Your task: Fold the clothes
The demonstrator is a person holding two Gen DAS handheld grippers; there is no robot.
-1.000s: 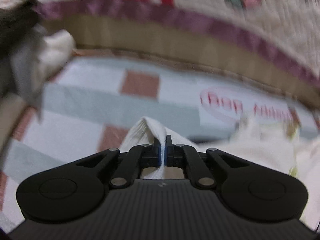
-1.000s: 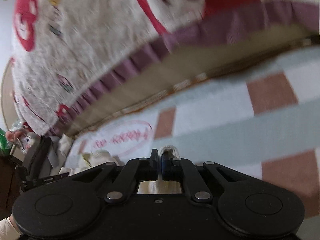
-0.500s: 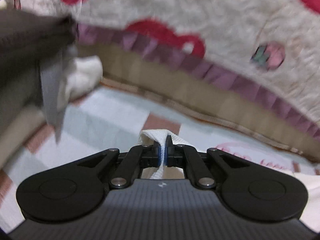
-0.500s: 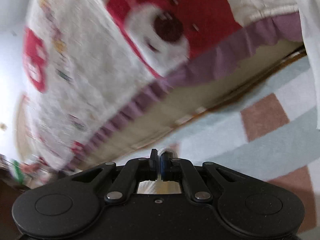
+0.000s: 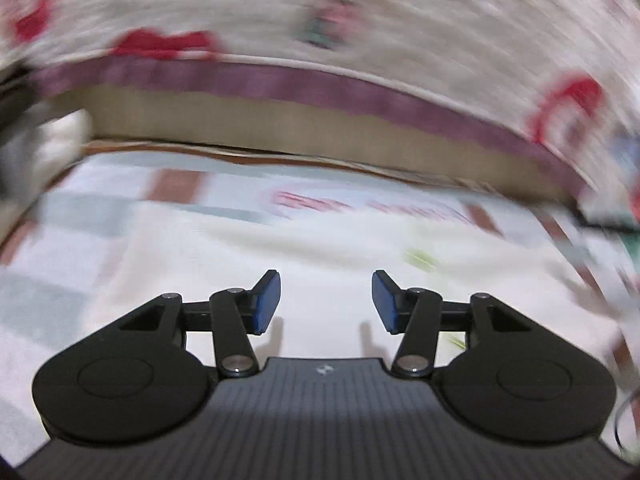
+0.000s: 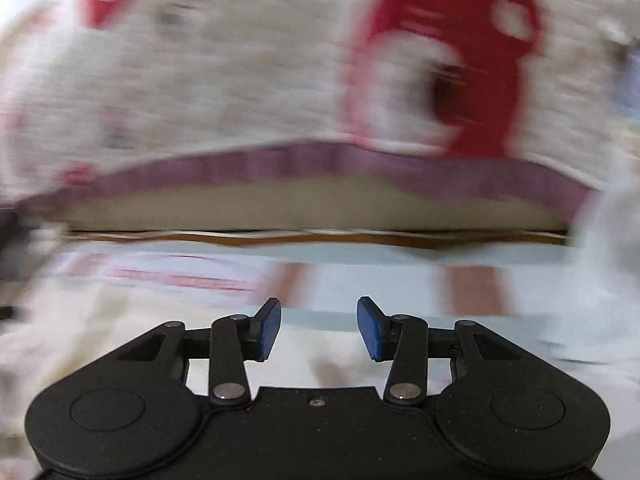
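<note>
On the checked mat, at the foot of the bed: both views blurred, fine detail lost.

Carrier: checked mat [image 5: 100,216] in pale, grey-green and brick squares, lying on the floor below the bed's edge.

Bed: patterned quilt [image 5: 320,8] with red motifs and a purple frill hangs over the tan bed side [image 5: 280,120].

Garment: white cloth [image 5: 320,256] lies spread on the mat toward its near edge, directly below and ahead of both tools; also seen in the right view as white cloth [image 6: 100,320].

Left tongs [image 5: 325,300]: apart and opening, blue pads clear of each other, nothing between them; cloth lies beneath, not pinched.

Right tongs [image 6: 319,328]: apart and opening, gap empty, mat and cloth visible through it.

Other cloth: pale bundle at the mat's far left corner [image 5: 60,136]; cannot tell what it is.

Progress, my reading: the cloth is laid on the mat and released. Whether this is a finished fold or one layer of several cannot be told through the blur.

Left to do, likely: regrasp an edge, fold further, smooth flat.
</note>
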